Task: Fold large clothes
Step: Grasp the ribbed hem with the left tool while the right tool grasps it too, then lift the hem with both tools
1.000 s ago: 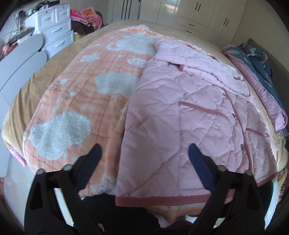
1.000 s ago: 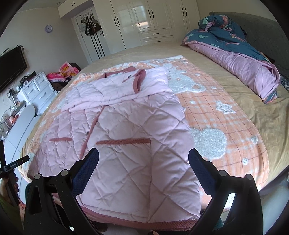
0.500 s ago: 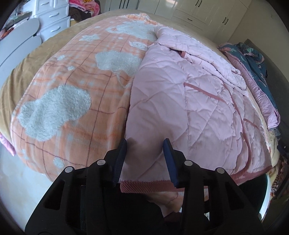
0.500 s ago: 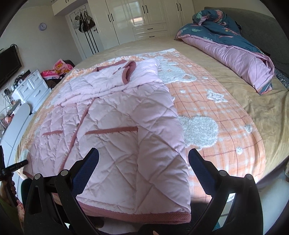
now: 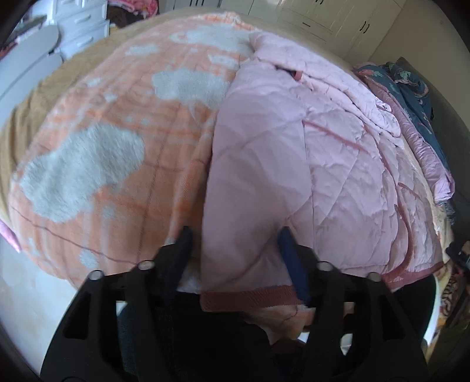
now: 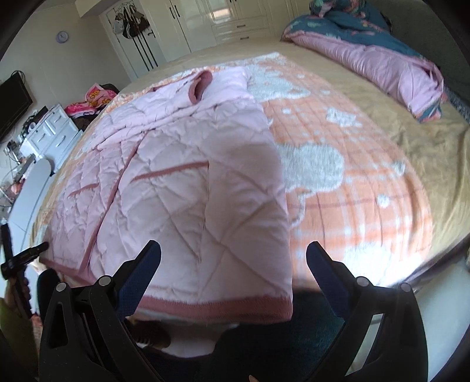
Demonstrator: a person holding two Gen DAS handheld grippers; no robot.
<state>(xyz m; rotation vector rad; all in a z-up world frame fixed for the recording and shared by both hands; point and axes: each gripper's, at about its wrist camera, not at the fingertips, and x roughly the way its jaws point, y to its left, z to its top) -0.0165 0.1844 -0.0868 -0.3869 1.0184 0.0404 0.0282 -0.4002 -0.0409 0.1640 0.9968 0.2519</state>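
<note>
A pink quilted jacket (image 5: 293, 176) with dusty-rose trim lies flat on the bed, its hem hanging over the near edge. My left gripper (image 5: 235, 244) is low at the hem's left corner. Its jaws are opening with the corner between them, and the left finger (image 5: 183, 244) stands clear of the fabric. In the right wrist view, the jacket (image 6: 191, 191) fills the middle. My right gripper (image 6: 233, 255) is wide open just above the hem's right corner, and its pads do not touch the fabric.
An orange blanket (image 6: 352, 191) with white fleecy patches covers the bed under the jacket. A teal and pink quilt (image 6: 367, 53) is bunched at the far right. White drawers (image 6: 50, 132) stand to the left and wardrobes (image 6: 229, 20) line the back wall.
Both grippers have sunk closer to the jacket's hem. The left jaws narrowed around the hem corner, then widened again. The right jaws stayed wide.
</note>
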